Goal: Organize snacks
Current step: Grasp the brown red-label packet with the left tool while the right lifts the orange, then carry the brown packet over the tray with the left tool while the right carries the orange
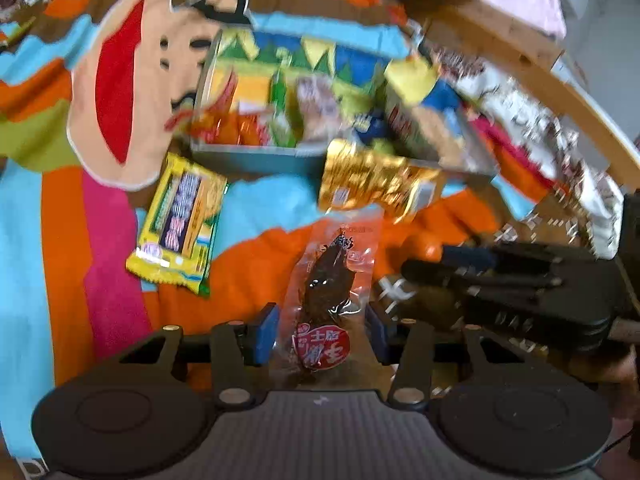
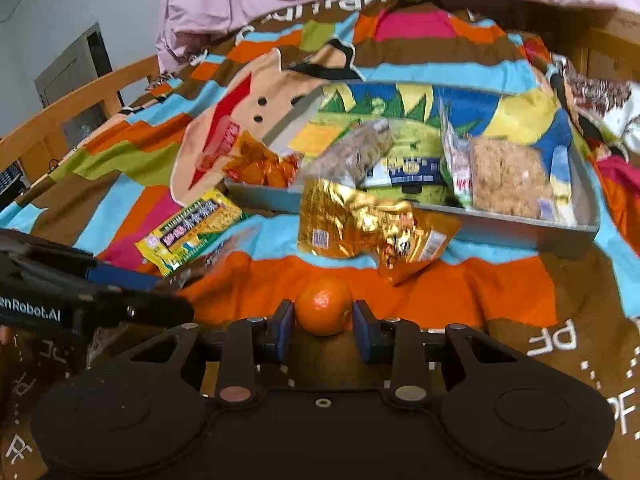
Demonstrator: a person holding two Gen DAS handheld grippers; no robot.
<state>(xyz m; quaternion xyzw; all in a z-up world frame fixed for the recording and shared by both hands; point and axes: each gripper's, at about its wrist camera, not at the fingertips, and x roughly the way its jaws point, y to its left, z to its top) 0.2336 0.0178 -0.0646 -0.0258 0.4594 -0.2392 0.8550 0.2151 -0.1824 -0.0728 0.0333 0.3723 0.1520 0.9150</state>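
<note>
Lying between right tongs (image 2: 323, 330): orange (image 2: 323, 312)

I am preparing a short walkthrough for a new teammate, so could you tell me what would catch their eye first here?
Probably the loud striped cartoon blanket under everything. On it a tray holds mixed snacks, with a shiny gold packet leaning at its front edge. Nearest the cameras, an orange sits between the right gripper's open fingers, and a clear packet of dark snack lies between the left gripper's.

Striped cartoon blanket (image 2: 500, 288), tray (image 2: 520, 222) of snacks, yellow packet (image 2: 192, 226), gold packet (image 2: 372, 228), orange (image 2: 323, 312)
</note>
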